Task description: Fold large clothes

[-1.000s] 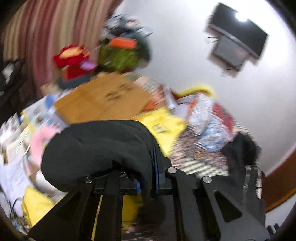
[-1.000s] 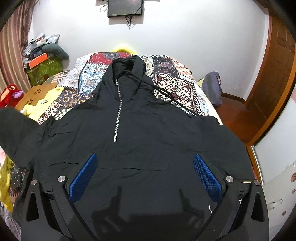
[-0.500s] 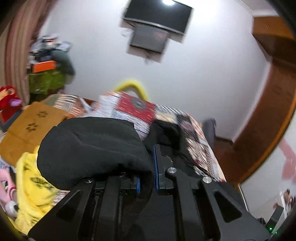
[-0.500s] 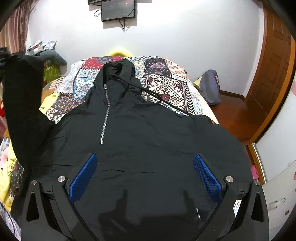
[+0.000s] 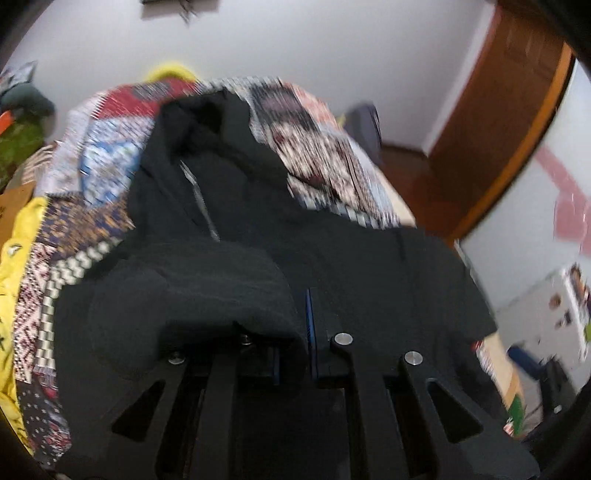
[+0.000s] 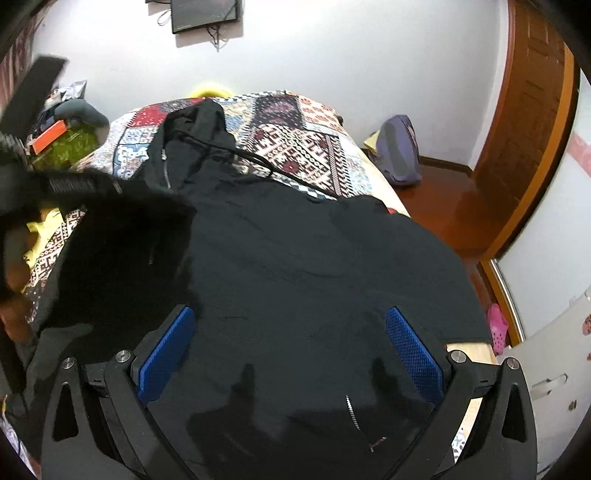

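A large black hooded jacket (image 6: 295, 266) with a front zip lies spread face up on the bed, its hood (image 6: 199, 122) toward the far wall. My left gripper (image 5: 301, 332) is shut on the jacket's left sleeve (image 5: 207, 284), which bunches over the fingers and hangs above the jacket's body (image 5: 369, 266). In the right wrist view that sleeve (image 6: 122, 236) drapes across the jacket's left side below a blurred dark shape. My right gripper (image 6: 290, 354) stands open above the jacket's lower front with nothing between its blue pads (image 6: 413, 350).
The bed carries a patchwork quilt (image 6: 295, 140). Yellow cloth (image 5: 14, 258) and clutter lie along the bed's left side. A purple bag (image 6: 399, 151) sits on the wooden floor at right, near a wooden door (image 6: 528, 122). A screen (image 6: 205, 14) hangs on the far wall.
My left gripper swung from the cluttered left side over the bed, carrying the sleeve across onto the jacket's body. My right gripper shifted a little toward the jacket's right side and stayed open.
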A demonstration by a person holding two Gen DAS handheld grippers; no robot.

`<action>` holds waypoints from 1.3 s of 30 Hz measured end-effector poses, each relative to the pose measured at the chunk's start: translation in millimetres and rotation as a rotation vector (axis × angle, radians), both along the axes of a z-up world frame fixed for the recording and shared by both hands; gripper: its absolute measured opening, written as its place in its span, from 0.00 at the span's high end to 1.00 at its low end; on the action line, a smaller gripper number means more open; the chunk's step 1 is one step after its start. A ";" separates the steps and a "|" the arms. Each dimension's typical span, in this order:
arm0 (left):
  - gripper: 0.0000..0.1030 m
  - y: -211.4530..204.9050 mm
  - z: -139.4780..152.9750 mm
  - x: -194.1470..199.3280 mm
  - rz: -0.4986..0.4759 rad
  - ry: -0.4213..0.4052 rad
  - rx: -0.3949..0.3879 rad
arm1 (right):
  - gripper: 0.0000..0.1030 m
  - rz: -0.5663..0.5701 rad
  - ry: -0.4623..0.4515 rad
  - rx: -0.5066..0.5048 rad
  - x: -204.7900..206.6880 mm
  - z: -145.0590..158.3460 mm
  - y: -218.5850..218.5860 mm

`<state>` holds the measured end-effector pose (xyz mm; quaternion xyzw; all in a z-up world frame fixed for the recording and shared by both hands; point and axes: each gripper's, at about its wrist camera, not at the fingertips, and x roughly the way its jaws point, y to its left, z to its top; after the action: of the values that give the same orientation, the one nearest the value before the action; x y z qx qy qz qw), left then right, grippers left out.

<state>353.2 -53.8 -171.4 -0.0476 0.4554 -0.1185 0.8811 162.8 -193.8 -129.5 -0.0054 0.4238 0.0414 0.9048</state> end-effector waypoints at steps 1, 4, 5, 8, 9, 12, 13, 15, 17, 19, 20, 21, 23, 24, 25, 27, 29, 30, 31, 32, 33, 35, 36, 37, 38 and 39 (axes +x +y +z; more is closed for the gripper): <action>0.90 -9.4 -8.7 -1.2 -0.016 0.015 0.019 | 0.00 -0.003 0.005 0.000 -0.8 -1.7 -2.3; 0.90 -24.7 -23.5 -4.9 -0.059 0.050 0.058 | 0.00 -0.010 0.026 -0.006 -1.7 -7.8 -6.6; 0.90 -29.8 -28.2 -6.1 -0.077 0.067 0.073 | 0.00 -0.011 0.032 -0.008 -1.8 -9.4 -7.6; 0.87 -37.8 -37.7 -12.3 -0.132 0.105 0.101 | 0.00 -0.013 0.043 -0.018 -3.5 -11.8 -10.2; 0.81 -39.7 -40.1 -16.3 -0.147 0.114 0.107 | 0.00 -0.013 0.044 -0.022 -3.9 -11.7 -10.4; 0.67 -38.1 -41.6 -25.2 -0.190 0.150 0.087 | 0.00 -0.012 0.046 -0.033 -4.8 -11.2 -11.6; 0.65 -37.2 -40.0 -30.7 -0.202 0.158 0.075 | 0.00 -0.011 0.046 -0.037 -5.3 -11.0 -11.5; 0.59 -37.4 -36.8 -38.2 -0.219 0.165 0.072 | 0.00 -0.009 0.045 -0.048 -7.1 -10.2 -10.9; 0.59 -35.9 -29.2 -49.1 -0.242 0.159 0.061 | 0.00 -0.005 0.041 -0.061 -9.4 -7.8 -9.8; 0.59 -33.0 -16.8 -59.6 -0.257 0.138 0.052 | 0.00 -0.001 0.035 -0.070 -11.1 -5.2 -8.1; 0.59 -30.2 -12.3 -62.1 -0.258 0.131 0.051 | 0.00 0.002 0.031 -0.074 -11.9 -3.4 -7.3; 0.58 -26.1 -5.4 -66.8 -0.258 0.122 0.043 | 0.00 0.005 0.027 -0.076 -12.8 -1.4 -5.8; 0.58 -15.9 8.5 -74.9 -0.247 0.097 0.020 | 0.00 0.012 0.016 -0.078 -14.7 3.8 -2.7; 0.56 -8.9 16.0 -78.3 -0.235 0.082 0.009 | 0.00 0.015 0.011 -0.077 -15.0 5.5 -0.2; 0.55 -0.7 23.2 -82.2 -0.222 0.067 0.000 | 0.00 0.020 0.005 -0.076 -16.1 7.5 2.2; 0.53 21.8 40.7 -91.0 -0.191 0.024 -0.019 | 0.00 0.034 -0.008 -0.071 -16.8 12.7 8.3; 0.44 52.9 54.8 -103.8 -0.129 -0.033 -0.023 | 0.00 0.060 -0.016 -0.065 -16.2 17.0 17.0; 0.42 64.3 58.2 -108.6 -0.103 -0.048 -0.018 | 0.00 0.073 -0.018 -0.064 -16.1 17.3 20.8; 0.42 78.2 60.1 -110.6 -0.070 -0.062 -0.010 | 0.00 0.089 -0.020 -0.066 -14.6 18.3 26.8; 0.42 93.9 61.2 -114.2 -0.036 -0.073 0.009 | 0.00 0.109 -0.021 -0.071 -12.6 19.1 34.2; 0.42 109.3 60.5 -117.3 -0.001 -0.078 0.038 | 0.00 0.126 -0.021 -0.075 -12.0 18.8 40.3; 0.42 132.9 55.3 -120.9 0.062 -0.076 0.098 | 0.00 0.183 -0.022 -0.070 -6.8 18.4 56.3; 0.42 144.3 50.9 -122.4 0.090 -0.070 0.122 | 0.00 0.203 -0.018 -0.068 -4.7 17.9 62.5; 0.42 157.8 44.7 -124.5 0.119 -0.055 0.138 | 0.00 0.230 -0.006 -0.069 0.1 16.0 71.8; 0.42 165.9 39.7 -126.2 0.137 -0.040 0.143 | 0.00 0.255 0.004 -0.072 3.5 14.3 79.1; 0.42 176.6 32.5 -127.7 0.160 -0.020 0.146 | 0.00 0.287 0.015 -0.080 8.7 10.9 89.2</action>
<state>225.5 122.8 -138.9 -0.0181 0.4489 -0.0149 0.8933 171.5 -104.6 -118.6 -0.1016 0.4269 0.1533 0.8854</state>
